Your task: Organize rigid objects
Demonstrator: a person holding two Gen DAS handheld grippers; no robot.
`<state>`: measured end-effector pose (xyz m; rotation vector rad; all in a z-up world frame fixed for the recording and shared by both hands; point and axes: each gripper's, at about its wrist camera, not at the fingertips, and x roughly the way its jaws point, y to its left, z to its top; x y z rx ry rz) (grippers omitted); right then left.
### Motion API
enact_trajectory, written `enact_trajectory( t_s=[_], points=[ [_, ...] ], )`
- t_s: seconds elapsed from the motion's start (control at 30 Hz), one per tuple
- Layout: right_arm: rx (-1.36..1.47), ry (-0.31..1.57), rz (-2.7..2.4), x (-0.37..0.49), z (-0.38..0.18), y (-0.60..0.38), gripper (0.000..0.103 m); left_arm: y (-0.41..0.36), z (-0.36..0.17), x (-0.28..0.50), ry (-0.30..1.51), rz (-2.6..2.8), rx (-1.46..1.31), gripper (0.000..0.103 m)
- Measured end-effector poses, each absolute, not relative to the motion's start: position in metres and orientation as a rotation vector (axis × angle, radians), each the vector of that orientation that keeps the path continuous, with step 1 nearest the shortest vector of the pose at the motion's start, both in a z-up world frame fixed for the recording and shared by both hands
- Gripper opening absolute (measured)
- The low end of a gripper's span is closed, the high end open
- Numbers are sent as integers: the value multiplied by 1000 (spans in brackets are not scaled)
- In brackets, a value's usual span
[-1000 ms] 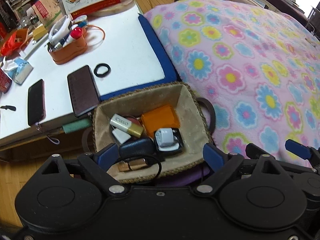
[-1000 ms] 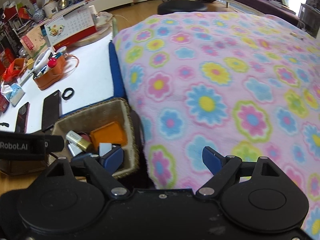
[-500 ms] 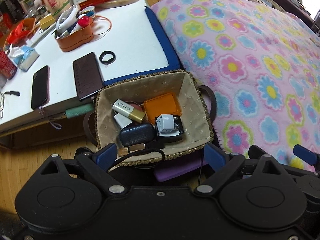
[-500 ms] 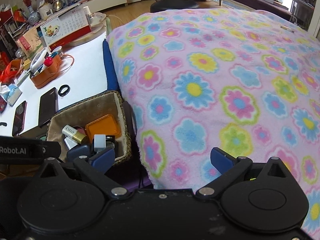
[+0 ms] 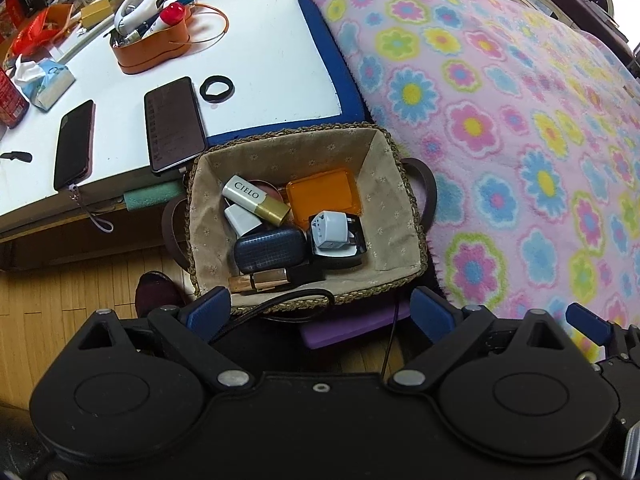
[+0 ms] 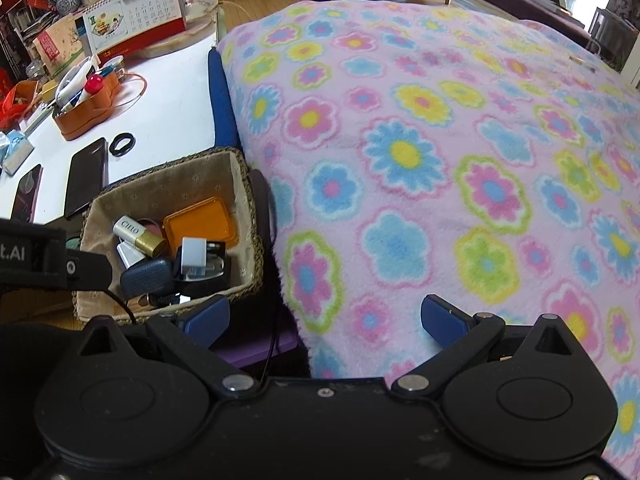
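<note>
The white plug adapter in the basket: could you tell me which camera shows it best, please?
The left wrist view: the white plug adapter sits near centre, seen from above, unobstructed. The right wrist view shows it smaller, off to the left side.

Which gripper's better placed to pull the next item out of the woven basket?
Left gripper: its jaws, opening and empty, sit right above the lined woven basket. The right gripper is open over the pink flowered blanket, basket off to its side.

Basket (image 5: 400, 200) open from above; right half of its floor free, items crowd the left. Blanket (image 5: 500, 120) beside it bare.
</note>
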<state>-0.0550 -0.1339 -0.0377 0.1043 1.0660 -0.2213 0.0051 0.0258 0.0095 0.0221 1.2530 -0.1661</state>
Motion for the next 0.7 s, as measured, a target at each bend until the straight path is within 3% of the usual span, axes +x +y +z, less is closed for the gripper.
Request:
enact_trajectory(
  t_s=[0.7],
  points=[
    [108,1044,-311,-63,-21,-146,103,27,2,6,1269,-115,75,93]
  ],
)
